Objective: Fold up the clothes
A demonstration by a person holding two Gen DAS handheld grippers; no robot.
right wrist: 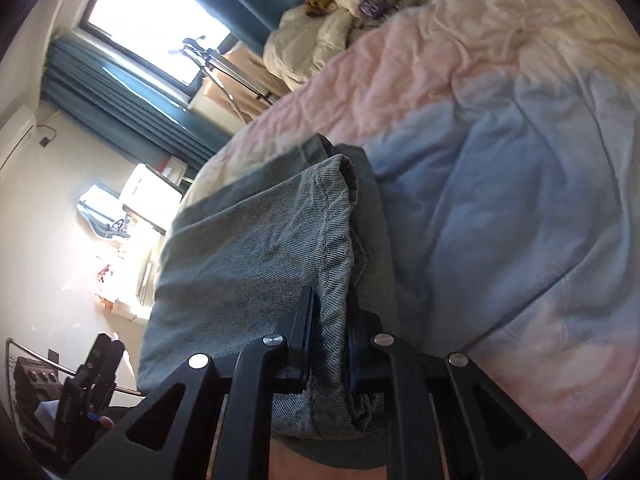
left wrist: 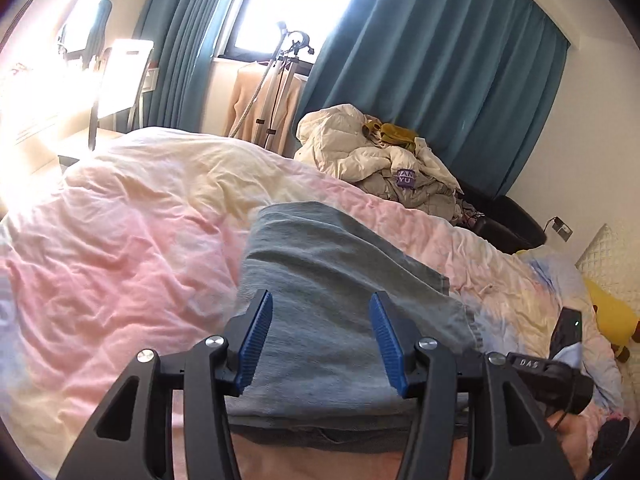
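left wrist view: the left claw (left wrist: 321, 322) stands about half open, its two blue pads (left wrist: 256, 340) apart with nothing pinched between them. it hovers over one pair of grey jeans (left wrist: 320, 264) that lies spread on the bed (left wrist: 132, 248), over a pink, cream and pale blue duvet. whether the pads touch the denim cannot be told. beyond the bed's far edge sits one heap of cream bedding (left wrist: 360, 156) with a mustard garment on top, and one tripod stand (left wrist: 276, 92) stands before the window, between two teal curtains (left wrist: 440, 72). one yellow plush toy (left wrist: 612, 316) lies at the right edge.

right wrist view: the right claw (right wrist: 330, 334) is nearly closed, narrow, clamped on a folded hem of the same jeans (right wrist: 248, 248), and the denim bunches between its pads. the jeans lie at the bed's (right wrist: 500, 200) near edge. the other claw's black body (right wrist: 92, 384) shows low at the left.
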